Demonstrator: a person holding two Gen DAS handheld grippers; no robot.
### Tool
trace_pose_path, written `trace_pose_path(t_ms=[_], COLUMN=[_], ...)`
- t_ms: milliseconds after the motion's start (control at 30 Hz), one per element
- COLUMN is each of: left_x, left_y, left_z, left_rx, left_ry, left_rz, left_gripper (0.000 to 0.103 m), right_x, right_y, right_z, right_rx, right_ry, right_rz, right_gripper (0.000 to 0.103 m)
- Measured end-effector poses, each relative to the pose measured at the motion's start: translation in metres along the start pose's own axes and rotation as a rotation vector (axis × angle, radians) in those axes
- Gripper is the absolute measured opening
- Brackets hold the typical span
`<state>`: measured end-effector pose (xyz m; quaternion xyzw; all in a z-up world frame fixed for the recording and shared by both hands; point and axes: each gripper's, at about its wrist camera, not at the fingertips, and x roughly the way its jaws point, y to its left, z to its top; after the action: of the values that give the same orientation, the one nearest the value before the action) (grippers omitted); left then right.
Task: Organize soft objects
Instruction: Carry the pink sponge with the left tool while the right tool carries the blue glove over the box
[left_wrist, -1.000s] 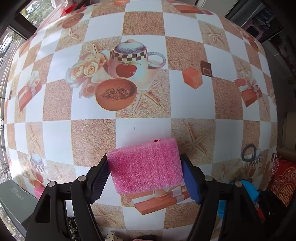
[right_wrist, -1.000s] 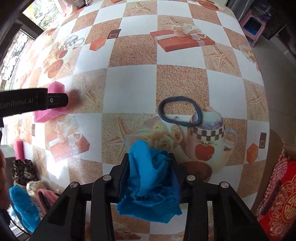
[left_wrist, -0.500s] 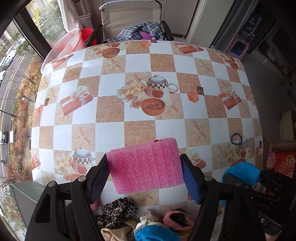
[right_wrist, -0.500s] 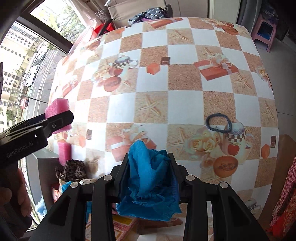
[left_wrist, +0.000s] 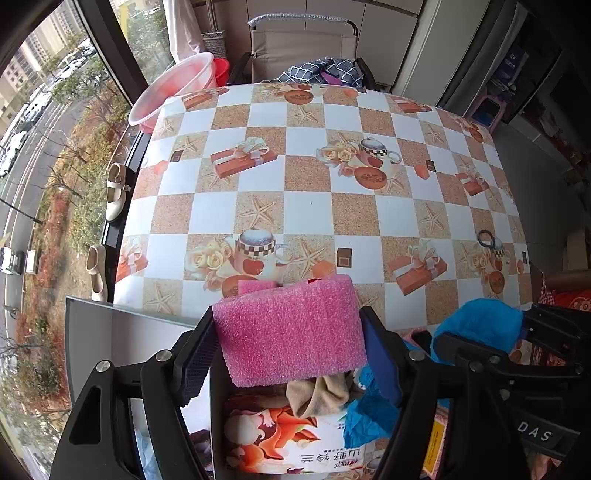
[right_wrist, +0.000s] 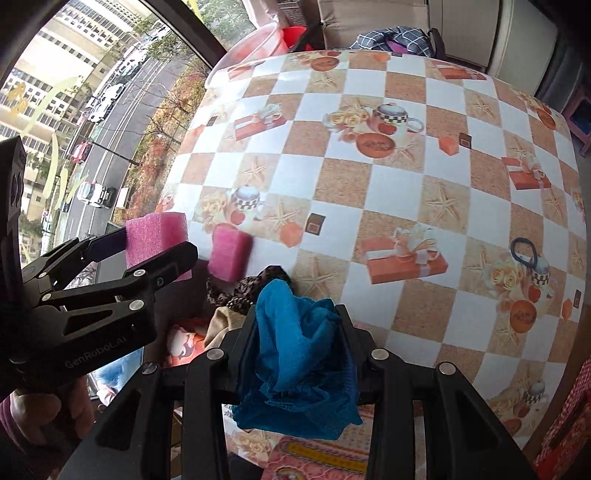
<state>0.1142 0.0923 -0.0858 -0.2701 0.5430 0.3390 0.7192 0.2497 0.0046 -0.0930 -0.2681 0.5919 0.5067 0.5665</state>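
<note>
Pink foam (left_wrist: 290, 332) fills the left gripper (left_wrist: 288, 354): a thick sponge block clamped broadside between the two pads, jaws standing wide around it, held above the table's near edge and over a box (left_wrist: 295, 435) of soft things below. In the right wrist view the same block (right_wrist: 157, 236) shows end-on in that gripper (right_wrist: 147, 254), with a hand (right_wrist: 55, 410) on its handle at the lower left. Blue cloth (right_wrist: 299, 350) is bunched in the right gripper (right_wrist: 299, 354), whose jaws are nearly closed and pinch the crumpled fabric so that it spills out below the fingers; in the left wrist view that cloth (left_wrist: 476, 325) hangs just off the table's near right edge. The table (right_wrist: 388, 192), under a chequered oilcloth printed with teapots, starfish and gift boxes, carries a dark hair tie (right_wrist: 522, 251) near its right edge, lying on a printed teapot. A second pink sponge (right_wrist: 229, 254) stands at the near left corner, just beside a dark knitted piece (right_wrist: 255, 284) and a beige cloth (right_wrist: 221, 325) heaped in the box. More blue fabric (left_wrist: 369, 417) and beige cloth (left_wrist: 317, 395) lie in that box under the left gripper. Beyond the far edge stand a chair (left_wrist: 303, 48) and a clear basin (left_wrist: 173, 88).
</note>
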Motion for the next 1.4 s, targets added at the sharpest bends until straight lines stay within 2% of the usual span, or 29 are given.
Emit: trace_pose_path(t_ms=[300,833,1067,1400], left_x=[-0.023,-0.034,-0.038,-0.045], left_y=[0.032,0.052,0.067,0.105], left_z=[-0.054,-0.134,-0.150,-0.164], left_rx=[-0.007,0.020,-0.004,-0.118], left_ry=[0.001,0.038,0.030,0.003], left_rz=[-0.019,-0.067,-0.063,-0.049], left_gripper=[0.077,0.077,0.077,0.077], right_x=[0.000,0.015,0.030,0.047], right_y=[0.053,0.084,0.105,0.151], right_z=[-0.040,-0.111,-0.132,-0.132], right_rx=[-0.060,-0.041,-0.076,-0.221], right_ry=[0.048,0.143,0.202,0.259], right_rz=[-0.010,-0.062,-0.060,-0.063], right_gripper=[0.040,0.040,0.039,0.039])
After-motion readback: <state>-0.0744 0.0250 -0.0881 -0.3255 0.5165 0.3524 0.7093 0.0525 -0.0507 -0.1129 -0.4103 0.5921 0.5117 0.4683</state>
